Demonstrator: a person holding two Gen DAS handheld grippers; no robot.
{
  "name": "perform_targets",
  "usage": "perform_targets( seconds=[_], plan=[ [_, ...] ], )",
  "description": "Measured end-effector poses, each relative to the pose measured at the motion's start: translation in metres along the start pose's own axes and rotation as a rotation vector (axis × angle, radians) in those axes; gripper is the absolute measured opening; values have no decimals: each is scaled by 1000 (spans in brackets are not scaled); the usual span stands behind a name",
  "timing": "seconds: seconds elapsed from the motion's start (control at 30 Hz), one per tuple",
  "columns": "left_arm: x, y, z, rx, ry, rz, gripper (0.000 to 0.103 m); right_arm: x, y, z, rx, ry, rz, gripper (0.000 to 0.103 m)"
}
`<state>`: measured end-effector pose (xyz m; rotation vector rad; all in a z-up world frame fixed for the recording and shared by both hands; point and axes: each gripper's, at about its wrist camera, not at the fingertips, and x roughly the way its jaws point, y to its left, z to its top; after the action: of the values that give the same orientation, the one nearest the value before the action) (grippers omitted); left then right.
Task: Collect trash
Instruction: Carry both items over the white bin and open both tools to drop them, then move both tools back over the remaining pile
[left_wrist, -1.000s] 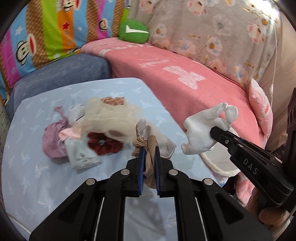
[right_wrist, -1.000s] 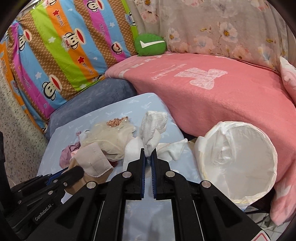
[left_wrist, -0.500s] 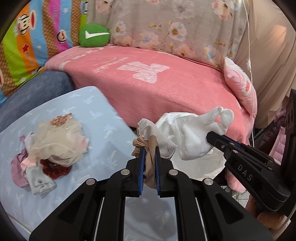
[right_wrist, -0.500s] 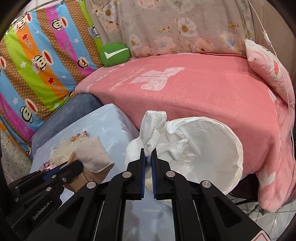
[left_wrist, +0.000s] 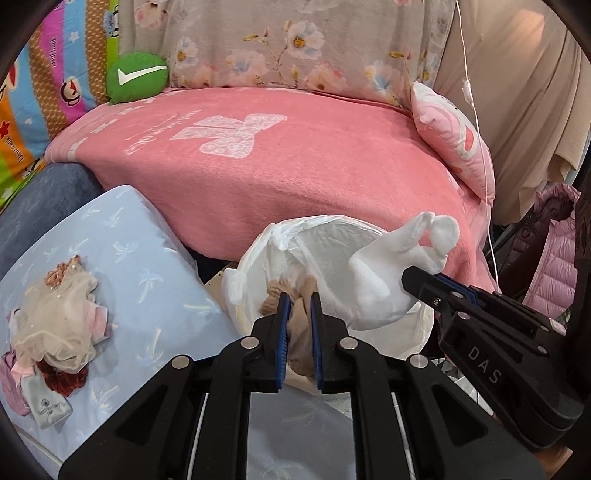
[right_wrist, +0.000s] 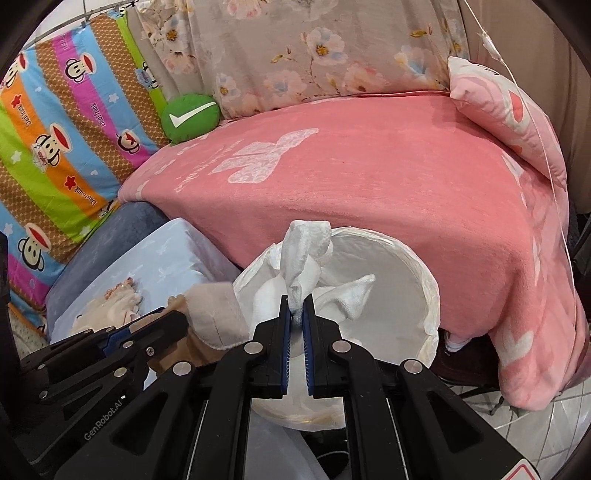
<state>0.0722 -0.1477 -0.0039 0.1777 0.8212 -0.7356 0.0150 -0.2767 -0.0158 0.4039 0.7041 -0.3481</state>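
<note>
My left gripper (left_wrist: 297, 297) is shut on a beige cloth (left_wrist: 300, 328) and holds it over the near rim of a white-lined bin (left_wrist: 332, 229). My right gripper (right_wrist: 296, 298) is shut on a white sock (right_wrist: 303, 254) and holds it over the same bin (right_wrist: 424, 280). The right gripper also shows in the left wrist view (left_wrist: 413, 277) with the white sock (left_wrist: 391, 277) over the bin. The left gripper shows in the right wrist view (right_wrist: 173, 317) with the beige cloth (right_wrist: 216, 317).
A pile of small cloth items (left_wrist: 55, 325) lies on the light blue table (left_wrist: 147, 266), left of the bin. A pink blanket covers the sofa (left_wrist: 295, 158) behind the bin. A pink pillow (left_wrist: 450, 136) and a green cushion (left_wrist: 136, 75) lie on it.
Both grippers have swung right from above the blue table to above the bin, carrying the beige cloth and the white sock. The cloth pile has stayed on the table.
</note>
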Motion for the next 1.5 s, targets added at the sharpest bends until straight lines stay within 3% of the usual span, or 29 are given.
perform_targets(
  seconds=[0.1,0.23,0.87,1.1,1.5],
  plan=[
    [8,1,1,-8,18,2,18,3,-6,1,8,1,-17,13],
    [8,5,0,-30,10,24,52,4,-11,1,22,0,-26,26],
    [-16,37,-13,-109,-11,92,54,-9,30,-9,-51,-2,10,44],
    [-31,60,-23,-172,-14,121,63,-14,56,-14,-95,0,34,47],
    [-57,103,-44,-270,-39,186,64,-20,99,-22,-166,4,75,50]
  ],
)
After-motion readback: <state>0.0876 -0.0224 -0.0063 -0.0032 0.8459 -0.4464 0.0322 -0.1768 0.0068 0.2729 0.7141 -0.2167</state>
